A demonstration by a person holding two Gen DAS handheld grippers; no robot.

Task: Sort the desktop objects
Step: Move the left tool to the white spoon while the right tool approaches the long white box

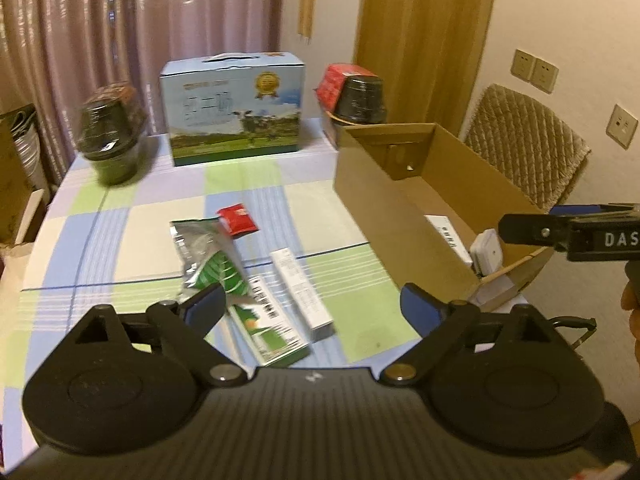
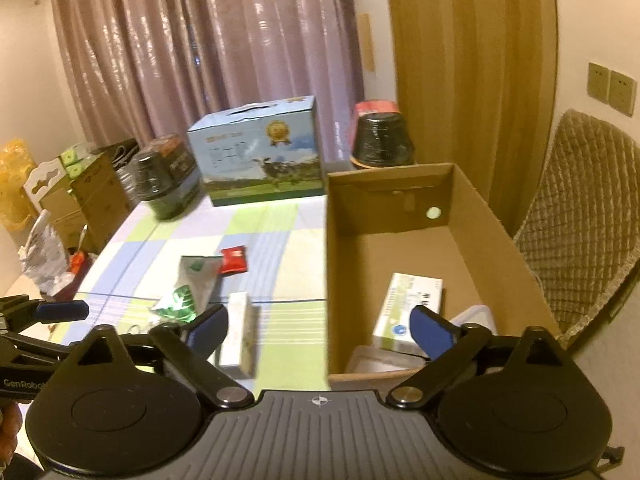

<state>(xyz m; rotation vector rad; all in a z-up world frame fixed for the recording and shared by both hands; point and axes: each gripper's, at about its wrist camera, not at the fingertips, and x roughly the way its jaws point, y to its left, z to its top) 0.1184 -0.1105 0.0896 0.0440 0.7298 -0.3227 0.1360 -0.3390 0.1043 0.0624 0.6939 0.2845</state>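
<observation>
My left gripper (image 1: 314,306) is open and empty, just above a green and white box (image 1: 272,326) and a long white box (image 1: 302,290) on the checked tablecloth. A silver-green foil packet (image 1: 206,256) and a small red packet (image 1: 237,220) lie beyond them. My right gripper (image 2: 320,326) is open and empty, over the near wall of the open cardboard box (image 2: 472,208). Inside that box lie a white and green carton (image 2: 412,304) and a white container (image 2: 476,316). The cardboard box also shows in the left wrist view (image 1: 384,200).
A blue milk carton case (image 1: 234,108) stands at the table's far edge between two dark wrapped tubs (image 1: 112,136) (image 1: 360,96). A quilted chair (image 2: 580,216) stands right of the cardboard box. Boxes and bags (image 2: 80,196) are stacked left of the table.
</observation>
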